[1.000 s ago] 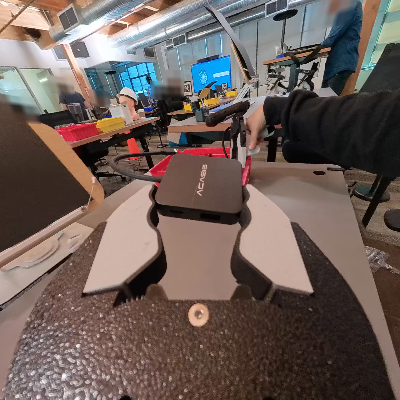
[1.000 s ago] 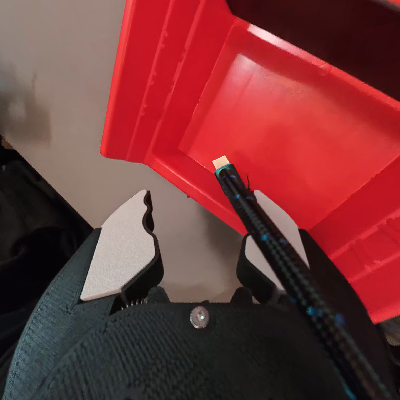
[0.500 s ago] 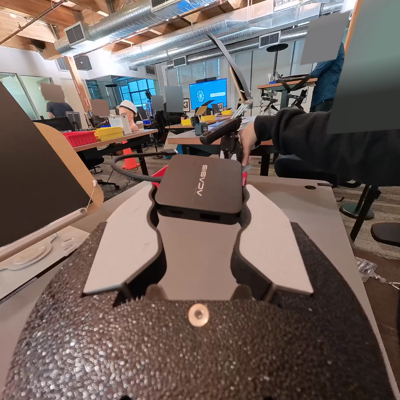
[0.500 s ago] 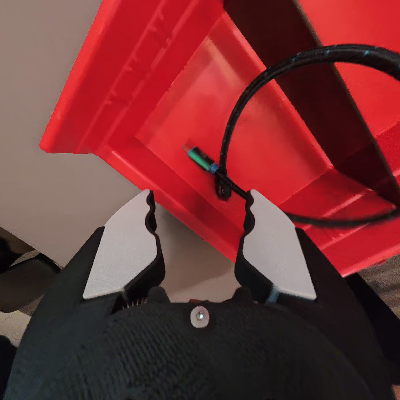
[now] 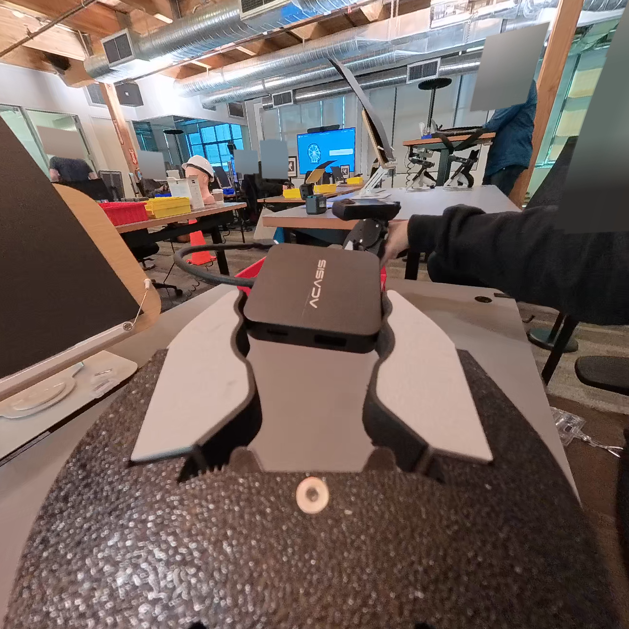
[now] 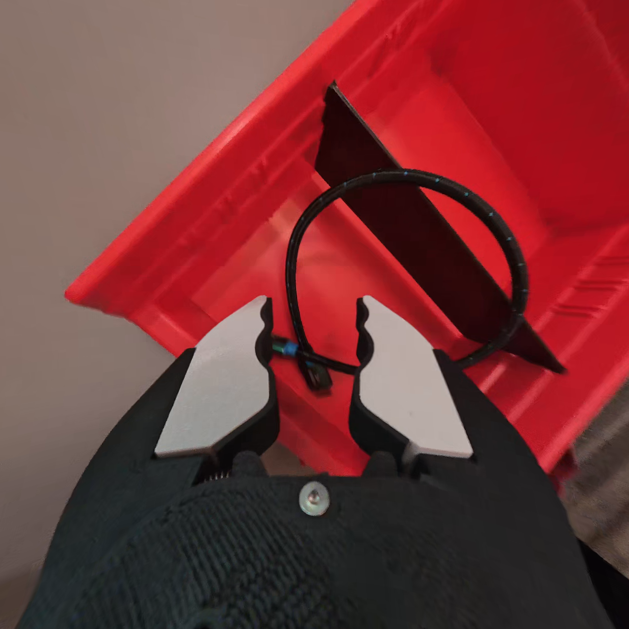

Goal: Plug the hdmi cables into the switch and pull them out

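- My left gripper (image 5: 311,318) is clamped on the black switch box (image 5: 315,292). Its two fingers squeeze the box from both sides, above the grey table (image 5: 452,316).
- A thick black cord (image 5: 204,269) comes out of the box's far left corner and bends in a loop.
- My right gripper (image 6: 315,332) hangs over the red bin (image 6: 218,235). Its fingers are apart and hold nothing.
- A black braided cable (image 6: 401,211) with blue flecks lies curled in the bin. It loops over the black divider (image 6: 408,224).
- Its two plug ends (image 6: 315,372) lie on the bin floor, between my right fingers.
- In the left wrist view, the right gripper is behind the switch box, with a hand (image 5: 396,240) in a dark sleeve on it.
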A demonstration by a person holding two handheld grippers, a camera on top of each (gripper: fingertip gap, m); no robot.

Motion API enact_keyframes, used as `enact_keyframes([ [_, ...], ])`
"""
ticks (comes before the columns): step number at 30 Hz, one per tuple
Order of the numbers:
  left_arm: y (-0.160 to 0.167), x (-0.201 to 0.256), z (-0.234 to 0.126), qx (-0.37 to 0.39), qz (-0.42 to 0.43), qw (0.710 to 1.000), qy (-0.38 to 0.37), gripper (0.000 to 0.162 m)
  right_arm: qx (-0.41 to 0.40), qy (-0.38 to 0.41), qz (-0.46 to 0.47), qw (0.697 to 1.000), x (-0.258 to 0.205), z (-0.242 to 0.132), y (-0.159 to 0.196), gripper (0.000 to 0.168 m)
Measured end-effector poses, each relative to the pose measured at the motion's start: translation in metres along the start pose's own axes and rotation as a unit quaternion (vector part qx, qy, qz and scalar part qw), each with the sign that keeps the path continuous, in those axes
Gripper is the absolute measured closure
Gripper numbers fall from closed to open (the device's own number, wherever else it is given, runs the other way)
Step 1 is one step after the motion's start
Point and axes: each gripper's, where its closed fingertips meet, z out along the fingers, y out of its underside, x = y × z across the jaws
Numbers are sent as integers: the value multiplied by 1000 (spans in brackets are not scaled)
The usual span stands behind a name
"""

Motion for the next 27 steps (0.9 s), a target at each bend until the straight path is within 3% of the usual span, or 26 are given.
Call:
enact_keyframes([
  [1,0,1,0,-3,4,1000,0,89,10,-8,15,1000,-2,7,-1,117],
  [6,-2,2,-1,-8,17,1000,-4,89,-10,-56,2,998,-26,25,5,133],
  [12,-2,-1,-1,6,-3,1000,-3,89,12,-82,7,997,-41,13,-2,131],
  [15,-3,-4,-3,5,5,1000,-13,89,84,37,24,995,-7,-23,-27,118],
  [17,-4,-4,-3,7,8,1000,-15,89,178,91,32,979,-4,-63,-63,111],
  [21,-8,0,0,34,22,999,-6,89,319,19,-43,947,-96,-116,-146,100],
  [24,-10,7,3,53,43,998,4,89,377,-23,-146,914,-183,-134,-193,107],
  [27,-12,20,5,59,57,996,37,89,419,-75,-200,883,-240,-137,-223,103],
])
